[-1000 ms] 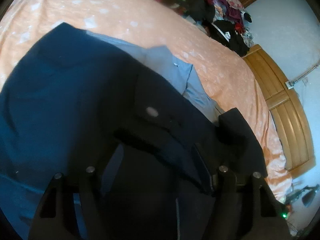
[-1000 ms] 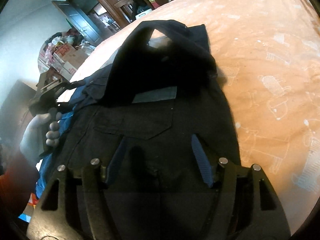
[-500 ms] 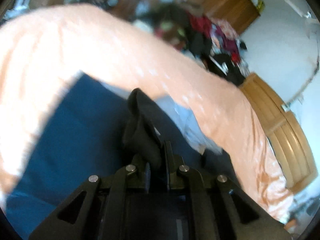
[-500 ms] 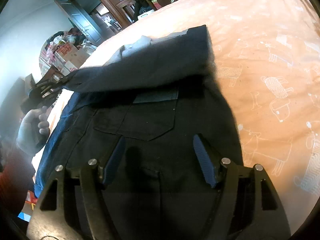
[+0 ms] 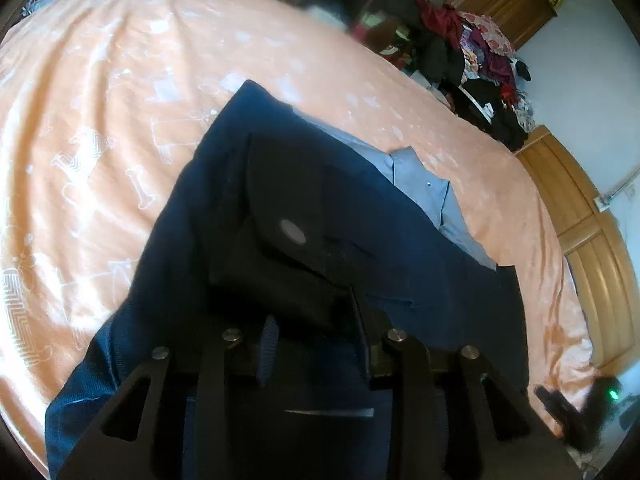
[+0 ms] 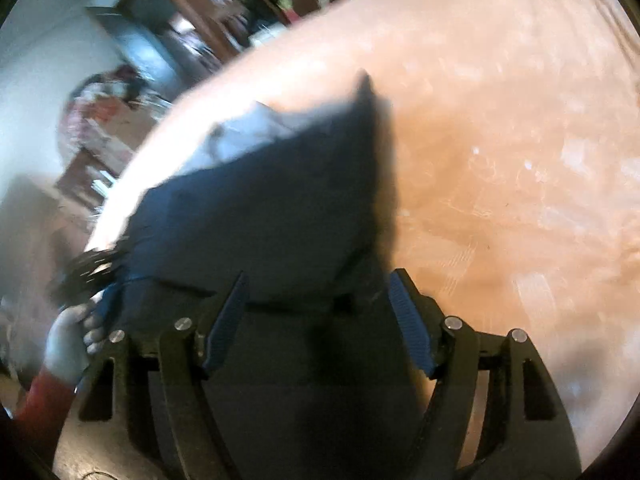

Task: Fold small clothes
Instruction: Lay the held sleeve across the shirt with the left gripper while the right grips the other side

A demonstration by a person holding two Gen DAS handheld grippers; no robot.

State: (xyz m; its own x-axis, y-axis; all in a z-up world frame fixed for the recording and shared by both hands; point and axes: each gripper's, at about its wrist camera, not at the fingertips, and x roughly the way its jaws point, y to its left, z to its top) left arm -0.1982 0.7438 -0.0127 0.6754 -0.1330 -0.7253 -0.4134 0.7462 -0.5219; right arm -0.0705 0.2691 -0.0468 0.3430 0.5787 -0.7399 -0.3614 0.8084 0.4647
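Left wrist view: left gripper [image 5: 316,334] is clamped on a fold of the dark navy denim shorts [image 5: 360,216] lying on the peach patterned bedsheet [image 5: 100,128], with a pile of mixed clothes [image 5: 472,52] heaped beyond the bed. Right wrist view, blurred: right gripper [image 6: 320,312] has its blue-padded fingers [image 6: 410,320] apart over the shorts, whose folded flap stands raised in front; a white-gloved hand [image 6: 70,344] holds the other tool at left.

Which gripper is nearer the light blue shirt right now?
Left. The left gripper holds dark fabric just below the light blue shirt; the right gripper is open over the dark garment, farther away.
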